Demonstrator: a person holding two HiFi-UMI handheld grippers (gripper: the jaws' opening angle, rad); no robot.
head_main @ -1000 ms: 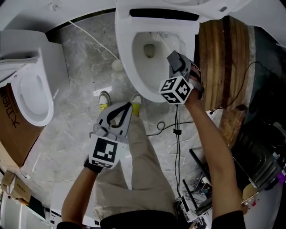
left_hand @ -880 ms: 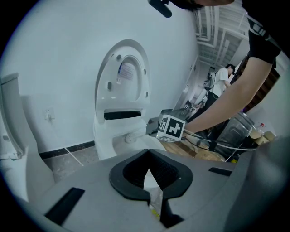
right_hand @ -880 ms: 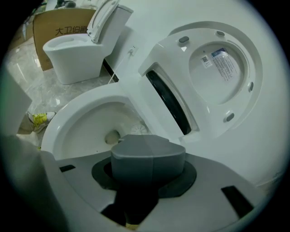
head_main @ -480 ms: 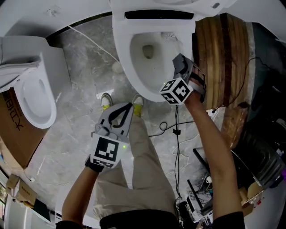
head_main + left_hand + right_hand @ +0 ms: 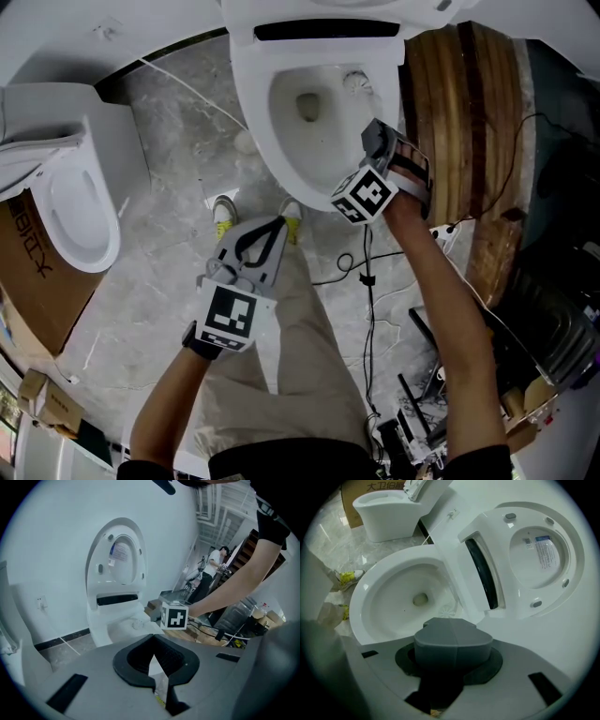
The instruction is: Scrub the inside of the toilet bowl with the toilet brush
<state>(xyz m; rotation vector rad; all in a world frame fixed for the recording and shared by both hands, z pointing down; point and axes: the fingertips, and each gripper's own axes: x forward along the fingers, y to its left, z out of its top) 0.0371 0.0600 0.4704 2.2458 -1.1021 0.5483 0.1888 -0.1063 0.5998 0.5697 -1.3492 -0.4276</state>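
Note:
The white toilet (image 5: 258,122) stands at the top of the head view with its lid up. My right gripper (image 5: 375,141) hangs over the bowl's right rim, shut on the thin handle of the toilet brush. The white brush head (image 5: 354,82) rests against the bowl's inner back-right wall. In the right gripper view the brush head (image 5: 447,611) shows just past the gripper (image 5: 452,630), inside the toilet (image 5: 365,592). My left gripper (image 5: 272,230) is held over my legs in front of the bowl, shut and empty. The left gripper (image 5: 153,641) faces the toilet (image 5: 105,625).
A second toilet (image 5: 75,216) and a cardboard box (image 5: 23,272) stand at the left. Stacked wooden boards (image 5: 469,122) lie right of the bowl. Cables (image 5: 366,272) trail across the marble floor, with equipment clutter at the lower right. Another person (image 5: 211,569) stands far back.
The brush head has slid to the right along the back of the bowl as my right gripper shifted slightly. The left gripper has barely moved.

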